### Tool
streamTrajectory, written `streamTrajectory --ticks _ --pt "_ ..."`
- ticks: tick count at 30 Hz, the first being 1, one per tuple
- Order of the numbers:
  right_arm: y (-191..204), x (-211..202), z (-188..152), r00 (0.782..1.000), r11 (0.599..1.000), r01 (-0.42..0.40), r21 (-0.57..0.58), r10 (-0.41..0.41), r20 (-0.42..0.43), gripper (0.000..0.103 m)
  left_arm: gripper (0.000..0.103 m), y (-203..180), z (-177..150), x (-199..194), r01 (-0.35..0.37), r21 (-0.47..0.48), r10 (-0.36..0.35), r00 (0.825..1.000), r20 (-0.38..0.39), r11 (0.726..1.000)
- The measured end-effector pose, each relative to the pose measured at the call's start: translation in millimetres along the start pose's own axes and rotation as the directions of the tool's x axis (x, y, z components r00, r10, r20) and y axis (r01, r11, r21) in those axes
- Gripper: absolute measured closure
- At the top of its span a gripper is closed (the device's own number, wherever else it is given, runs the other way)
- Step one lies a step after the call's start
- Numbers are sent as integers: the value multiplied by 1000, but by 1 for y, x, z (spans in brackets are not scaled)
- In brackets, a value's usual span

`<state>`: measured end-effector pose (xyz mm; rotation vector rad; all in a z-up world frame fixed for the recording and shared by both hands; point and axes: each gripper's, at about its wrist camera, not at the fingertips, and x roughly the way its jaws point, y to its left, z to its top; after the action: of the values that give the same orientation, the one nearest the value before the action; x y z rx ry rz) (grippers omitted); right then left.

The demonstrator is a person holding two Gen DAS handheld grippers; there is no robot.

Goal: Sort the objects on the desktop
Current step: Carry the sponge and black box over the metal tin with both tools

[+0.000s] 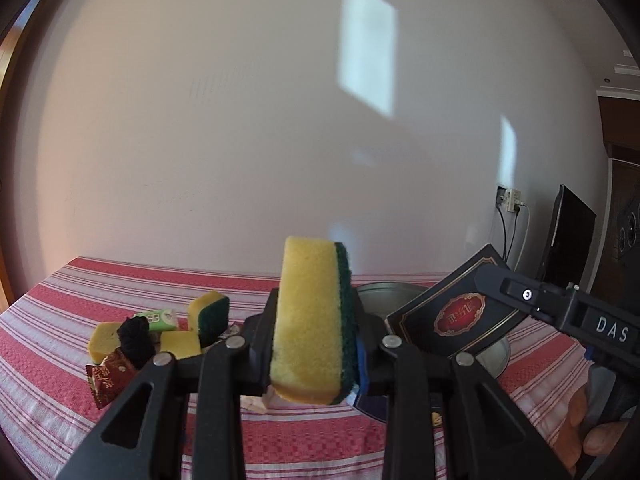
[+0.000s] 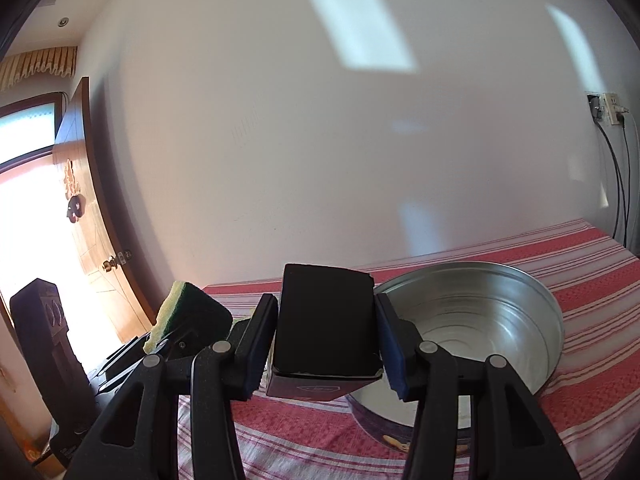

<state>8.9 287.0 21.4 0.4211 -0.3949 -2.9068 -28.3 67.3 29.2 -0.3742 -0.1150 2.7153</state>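
While the left tool [image 1: 316,344] grips a sponge [image 1: 312,320] and the right tool [image 2: 326,344] grips a dark box [image 2: 326,324] near the empty metal basin [image 2: 552,320], a pile [image 1: 160,332] waits at the bench's [image 1: 52,380] left side.

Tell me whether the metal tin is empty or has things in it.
Empty, as far as visible: the round metal tin shows only bare, shiny inner wall and floor.

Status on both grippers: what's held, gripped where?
Left gripper clamps the sponge across its lower broad faces. Right gripper clamps the dark box by its two side edges.
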Motion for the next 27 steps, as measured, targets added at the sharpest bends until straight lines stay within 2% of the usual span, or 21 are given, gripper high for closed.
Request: streamTrajectory --ticks 14,23,27 --pt "-45 -8 16 983 983 182 -6 -182 18 52 74 -66 5 39 147 27 -146 989 -21 989" --pt "-57 7 15 948 947 317 -55 -315 38 52 74 -97 -2 68 180 65 -176 983 -53 982" --pt "-62 5 14 939 938 343 -54 -342 23 52 74 -104 -7 79 180 69 -175 982 -74 981"
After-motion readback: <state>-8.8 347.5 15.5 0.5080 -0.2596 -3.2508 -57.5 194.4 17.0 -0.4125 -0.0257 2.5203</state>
